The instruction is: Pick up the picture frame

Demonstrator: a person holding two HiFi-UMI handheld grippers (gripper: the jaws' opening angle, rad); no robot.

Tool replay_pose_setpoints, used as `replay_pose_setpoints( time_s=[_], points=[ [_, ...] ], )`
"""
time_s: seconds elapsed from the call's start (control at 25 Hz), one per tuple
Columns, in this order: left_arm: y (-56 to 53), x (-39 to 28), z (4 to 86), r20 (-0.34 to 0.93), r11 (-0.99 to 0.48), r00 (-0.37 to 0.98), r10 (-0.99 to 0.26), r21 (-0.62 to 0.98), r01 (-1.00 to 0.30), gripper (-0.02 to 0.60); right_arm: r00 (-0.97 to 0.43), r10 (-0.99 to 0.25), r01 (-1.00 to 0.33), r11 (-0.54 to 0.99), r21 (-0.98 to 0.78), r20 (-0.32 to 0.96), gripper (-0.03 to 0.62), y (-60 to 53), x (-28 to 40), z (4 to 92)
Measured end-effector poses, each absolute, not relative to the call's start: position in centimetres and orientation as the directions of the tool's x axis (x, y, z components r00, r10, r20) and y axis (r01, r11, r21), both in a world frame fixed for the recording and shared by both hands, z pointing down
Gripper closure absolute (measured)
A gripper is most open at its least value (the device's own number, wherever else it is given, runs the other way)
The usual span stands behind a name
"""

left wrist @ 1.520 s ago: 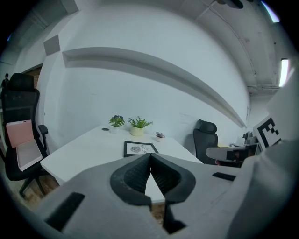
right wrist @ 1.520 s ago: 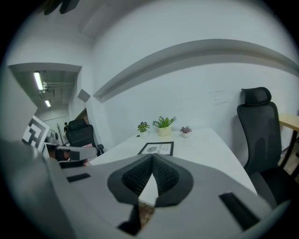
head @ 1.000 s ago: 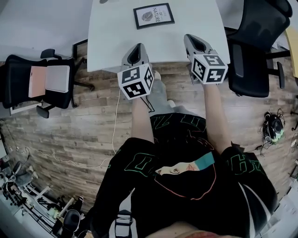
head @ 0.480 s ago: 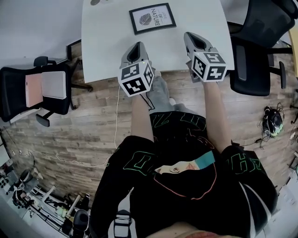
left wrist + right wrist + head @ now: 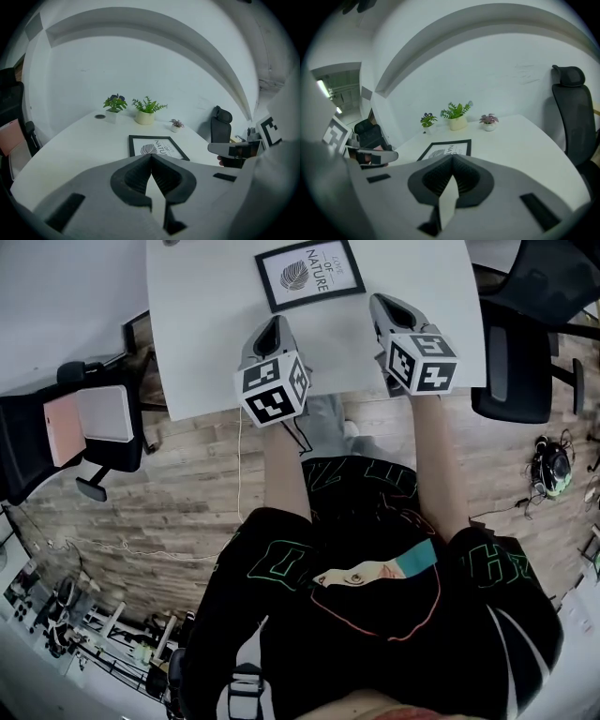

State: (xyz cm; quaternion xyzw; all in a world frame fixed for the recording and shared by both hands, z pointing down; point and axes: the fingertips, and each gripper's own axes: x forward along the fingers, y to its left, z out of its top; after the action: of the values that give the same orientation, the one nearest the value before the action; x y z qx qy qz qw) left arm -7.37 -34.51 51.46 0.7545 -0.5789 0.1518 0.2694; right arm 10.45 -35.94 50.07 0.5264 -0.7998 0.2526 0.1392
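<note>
While both grippers hover over the white table's (image 5: 197, 343) near edge, the left gripper (image 5: 274, 326) has its jaws pressed together and empty. The picture frame (image 5: 310, 275) lies flat at its one o'clock, apart from it. The right gripper (image 5: 386, 307), at the frame's five o'clock, is likewise closed on nothing.

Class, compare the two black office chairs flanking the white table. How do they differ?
The left chair carries a pink flat item and a pale grey one on its seat; the right chair has a bare seat. The left chair stands by the near corner of the table; the right chair sits alongside its side edge. Both are black, on the wood floor.
</note>
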Motion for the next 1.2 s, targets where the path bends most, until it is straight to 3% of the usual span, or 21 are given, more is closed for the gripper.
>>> replay_pose_setpoints(
  time_s=[0.24,0.76,1.2],
  points=[
    [-37.1,-9.0,53.3,0.594,-0.143,0.258,-0.762,0.234,-0.962,0.574,-0.337,-0.742,-0.935,0.335,-0.115,0.579,0.589,-38.1,10.5,52.1],
    [-41.1,-10.2,57.5,0.663,-0.143,0.238,-0.710,0.195,-0.970,0.572,-0.310,-0.663,-0.942,0.311,-0.125,0.681,0.542,-41.8,9.9,56.3],
    [-43.5,-10.2,59.2,0.697,-0.177,0.300,-0.651,0.245,-0.953,0.482,-0.277,-0.628,-0.956,0.258,-0.142,0.727,0.493,-44.4,9.9,57.8]
  ],
)
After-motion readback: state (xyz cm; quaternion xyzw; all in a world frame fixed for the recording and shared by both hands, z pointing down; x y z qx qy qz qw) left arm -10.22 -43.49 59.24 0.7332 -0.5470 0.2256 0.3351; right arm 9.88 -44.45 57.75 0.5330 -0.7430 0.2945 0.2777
